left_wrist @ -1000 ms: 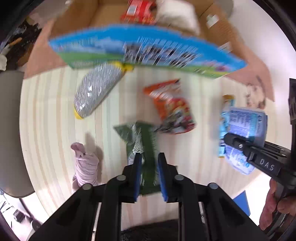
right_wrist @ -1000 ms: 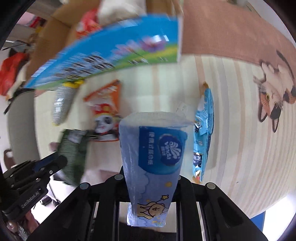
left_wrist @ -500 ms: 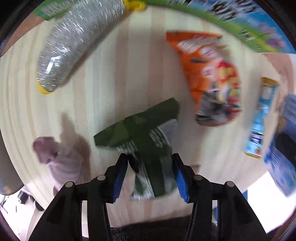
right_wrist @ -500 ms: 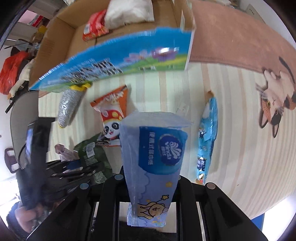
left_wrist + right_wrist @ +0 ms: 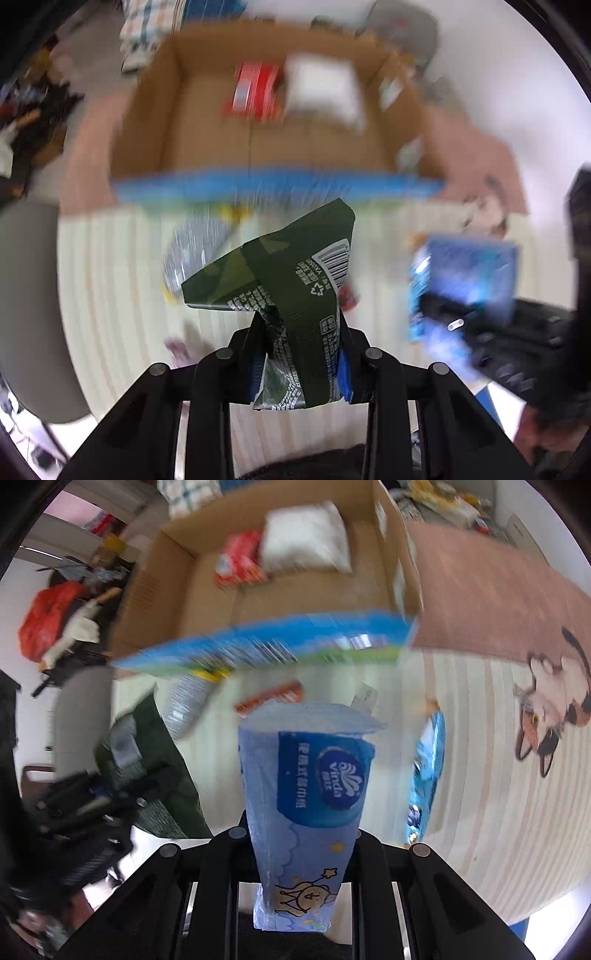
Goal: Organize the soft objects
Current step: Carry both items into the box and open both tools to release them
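My left gripper (image 5: 300, 354) is shut on a dark green packet (image 5: 295, 295) and holds it up above the striped mat, in front of an open cardboard box (image 5: 207, 147). My right gripper (image 5: 301, 853) is shut on a blue tissue pack (image 5: 306, 797), held upright. The tissue pack also shows blurred in the left wrist view (image 5: 469, 273); the green packet shows in the right wrist view (image 5: 155, 760). The box holds a red pack (image 5: 238, 559) and a white pillow (image 5: 306, 539).
On the striped mat (image 5: 480, 775) lie a silver bottle-shaped pack (image 5: 186, 701), an orange snack bag (image 5: 273, 698) and a blue snack packet (image 5: 424, 771). The box's blue printed front flap (image 5: 277, 646) faces me. A pink rug with a cat picture (image 5: 546, 716) lies to the right.
My left gripper closed on the green packet and lifted it off the mat, now tilted up toward the box. My right gripper still holds the tissue pack and has moved nearer the box.
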